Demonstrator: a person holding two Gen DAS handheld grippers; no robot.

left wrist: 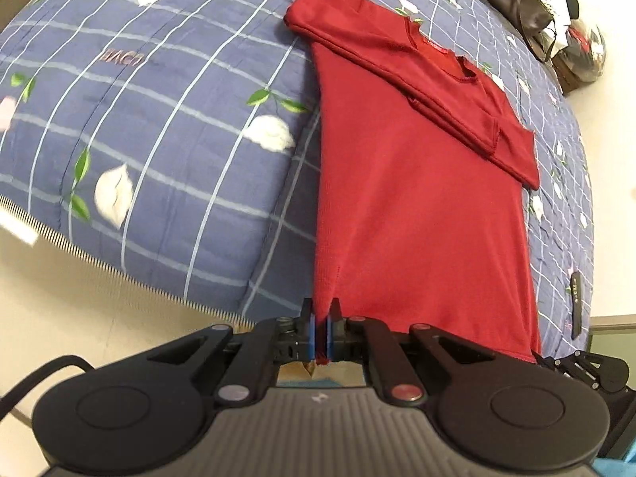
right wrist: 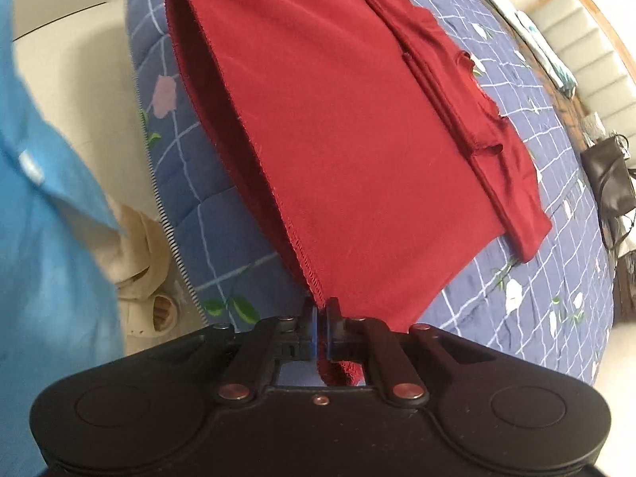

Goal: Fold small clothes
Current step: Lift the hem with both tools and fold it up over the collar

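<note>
Two grippers are each pinching one bottom corner of one red shirt [left wrist: 417, 206]: the left gripper [left wrist: 321, 318] is clamping the hem's left corner, the right gripper [right wrist: 321, 314] the other corner. The shirt is lying on one blue checked quilt [left wrist: 159, 119], its two sleeves folded across the chest and its hem lifting off the bed. One dark handbag [left wrist: 520, 4] is sitting beyond.

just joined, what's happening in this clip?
A person is folding a red shirt on a bed with a blue checked quilt. Its sleeves are already folded across the chest. The left gripper and right gripper are each shut on a bottom hem corner, with that end lifted off the quilt. The likely next move is bringing the hem toward the collar.
</note>
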